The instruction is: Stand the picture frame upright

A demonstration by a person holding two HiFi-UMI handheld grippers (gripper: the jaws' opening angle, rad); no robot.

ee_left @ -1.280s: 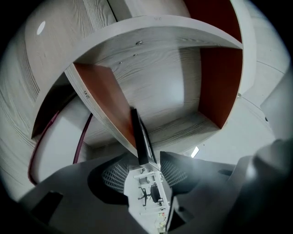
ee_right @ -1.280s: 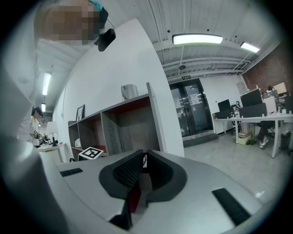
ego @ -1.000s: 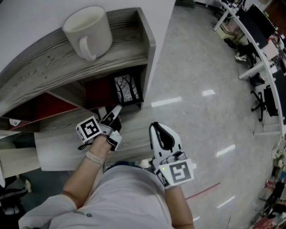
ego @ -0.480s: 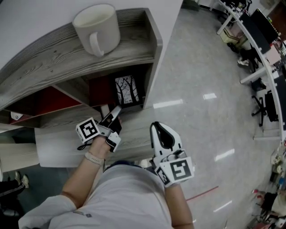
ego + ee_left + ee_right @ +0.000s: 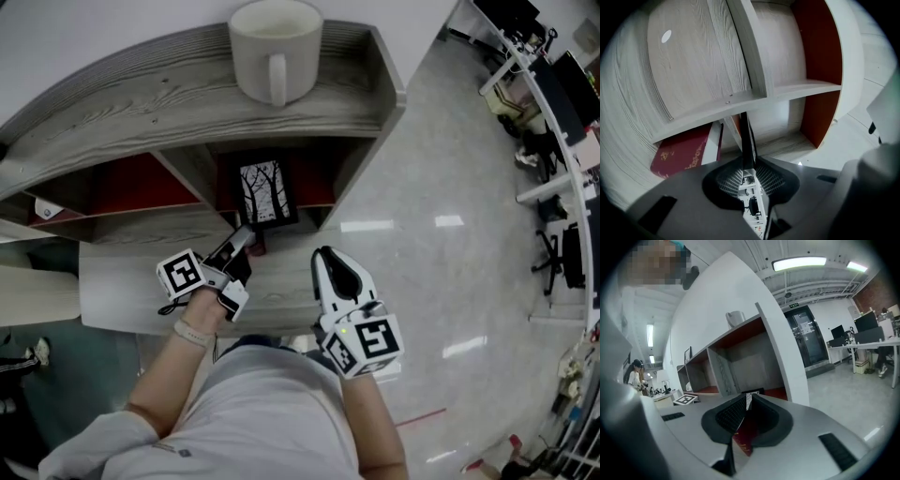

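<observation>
The picture frame point(image 5: 265, 192), black with a bare-tree print, stands upright in the shelf's middle compartment. My left gripper point(image 5: 246, 234) reaches level to its lower left corner. In the left gripper view the frame point(image 5: 746, 136) runs edge-on between the pads of the left gripper point(image 5: 749, 161); the jaws have just been closing and now press on it. My right gripper point(image 5: 325, 255) hovers over the ledge to the right, shut with nothing held. In the right gripper view the frame point(image 5: 753, 393) shows just beyond the tips of the right gripper point(image 5: 748, 401).
A white mug point(image 5: 275, 49) stands on top of the grey wooden shelf point(image 5: 141, 94). A dark red book point(image 5: 682, 152) lies in the compartment left of the frame. Red back panels line the compartments. Polished floor point(image 5: 441, 187) and office desks lie to the right.
The head has turned, so the shelf and mug sit further right in view. My left gripper has edged towards the frame's corner. The right gripper has slid slightly forward and down.
</observation>
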